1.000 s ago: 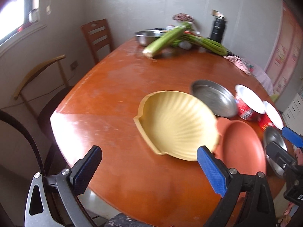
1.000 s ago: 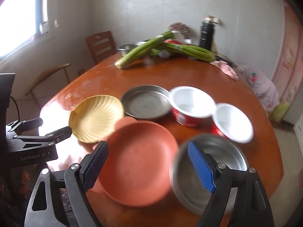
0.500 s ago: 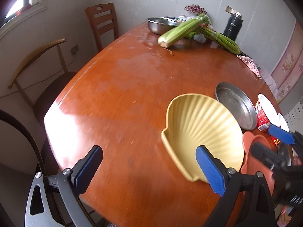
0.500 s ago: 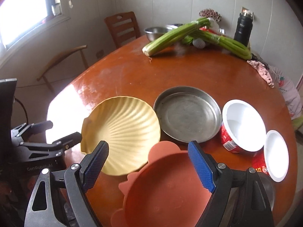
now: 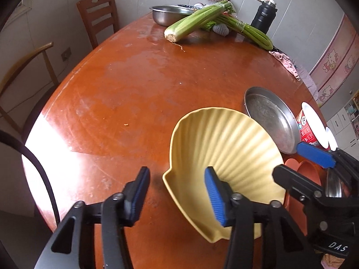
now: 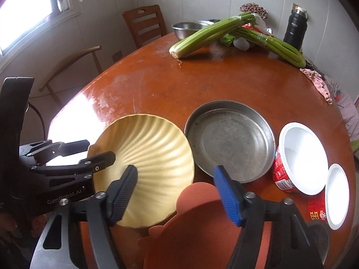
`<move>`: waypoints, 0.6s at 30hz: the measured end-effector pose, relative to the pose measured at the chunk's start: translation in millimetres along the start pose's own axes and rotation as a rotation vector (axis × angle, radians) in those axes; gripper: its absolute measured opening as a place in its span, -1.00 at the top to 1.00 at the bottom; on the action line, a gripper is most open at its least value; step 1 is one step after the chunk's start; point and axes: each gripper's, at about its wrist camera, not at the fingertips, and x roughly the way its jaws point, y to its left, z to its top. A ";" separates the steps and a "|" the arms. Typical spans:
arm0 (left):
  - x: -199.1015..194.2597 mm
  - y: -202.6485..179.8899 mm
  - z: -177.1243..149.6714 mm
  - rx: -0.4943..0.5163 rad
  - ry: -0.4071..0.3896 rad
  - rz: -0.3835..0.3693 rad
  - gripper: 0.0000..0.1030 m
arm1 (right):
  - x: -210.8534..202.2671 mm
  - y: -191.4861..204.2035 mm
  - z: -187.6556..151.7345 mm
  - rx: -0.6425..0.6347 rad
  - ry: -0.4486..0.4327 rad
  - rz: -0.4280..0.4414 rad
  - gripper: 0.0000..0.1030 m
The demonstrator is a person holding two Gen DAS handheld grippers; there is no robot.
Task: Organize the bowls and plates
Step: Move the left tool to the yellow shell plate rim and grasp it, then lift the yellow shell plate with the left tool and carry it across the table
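My left claw (image 5: 177,198) has just been closing and stands part-spread astride the near rim of the yellow shell plate (image 5: 224,157), which lies on the surface (image 5: 134,78) touching the steel pan (image 5: 269,118). If I pinch only the thin lip, the plate may tip or skid into the pan. My right claw (image 6: 175,192), also just closing with nothing pinched, hovers above the orange plate (image 6: 202,235) and could knock it.

A home dining room: a round wooden worktop (image 5: 139,85) with wooden chairs (image 5: 98,15), celery (image 6: 208,35), a flask (image 6: 295,30), and cartoon-cat drawers (image 5: 336,67).
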 end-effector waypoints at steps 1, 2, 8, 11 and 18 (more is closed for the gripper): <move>1.2 -0.2 0.3 0.000 0.004 -0.004 0.18 | 2.4 0.0 1.3 0.002 0.003 0.000 -0.35; 2.0 -0.3 0.6 -0.001 0.004 -0.014 0.28 | 4.4 0.0 2.8 0.000 0.005 0.000 -0.34; 5.7 2.2 2.1 0.000 0.008 -0.017 0.59 | 17.8 -3.2 10.8 0.002 0.024 -0.003 -0.10; 7.0 6.9 5.1 -0.007 0.005 -0.028 0.66 | 26.3 -3.5 13.9 -0.006 0.039 -0.001 -0.09; 10.4 19.7 18.8 -0.018 -0.003 -0.024 0.66 | 35.2 3.7 18.3 -0.019 0.054 0.026 0.01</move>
